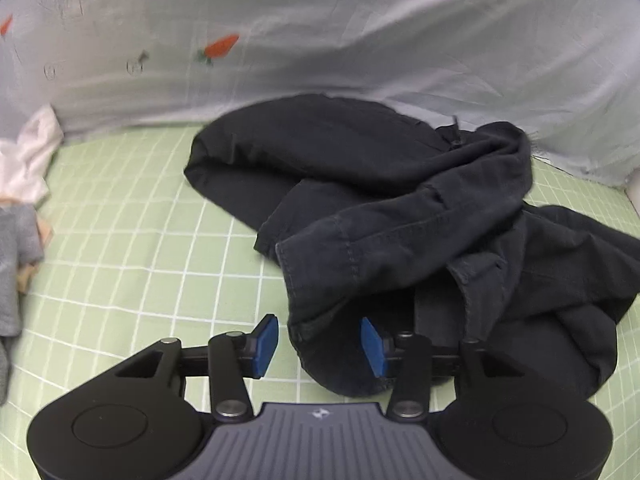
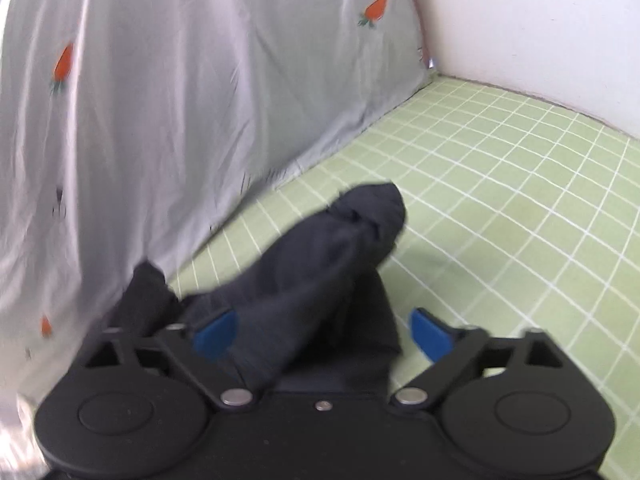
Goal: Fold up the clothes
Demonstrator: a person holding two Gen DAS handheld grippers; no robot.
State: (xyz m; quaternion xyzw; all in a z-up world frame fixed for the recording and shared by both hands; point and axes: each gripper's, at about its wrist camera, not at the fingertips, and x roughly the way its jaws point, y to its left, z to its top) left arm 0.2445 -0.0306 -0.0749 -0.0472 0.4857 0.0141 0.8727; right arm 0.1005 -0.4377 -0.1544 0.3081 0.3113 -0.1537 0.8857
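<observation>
Both claws gape: my left gripper (image 1: 320,346) and right gripper (image 2: 324,332) straddle the crumpled dark navy cotton garment (image 1: 400,216) unpinched. Risk: closing now bunches several layers.

The dark garment (image 2: 320,276) is blurred in the right wrist view, and its near end is hidden behind the right gripper (image 2: 324,332). At the far left, a white cloth (image 1: 28,156) and a grey cloth (image 1: 12,264) (both unclear) are cut off by the edge.
</observation>
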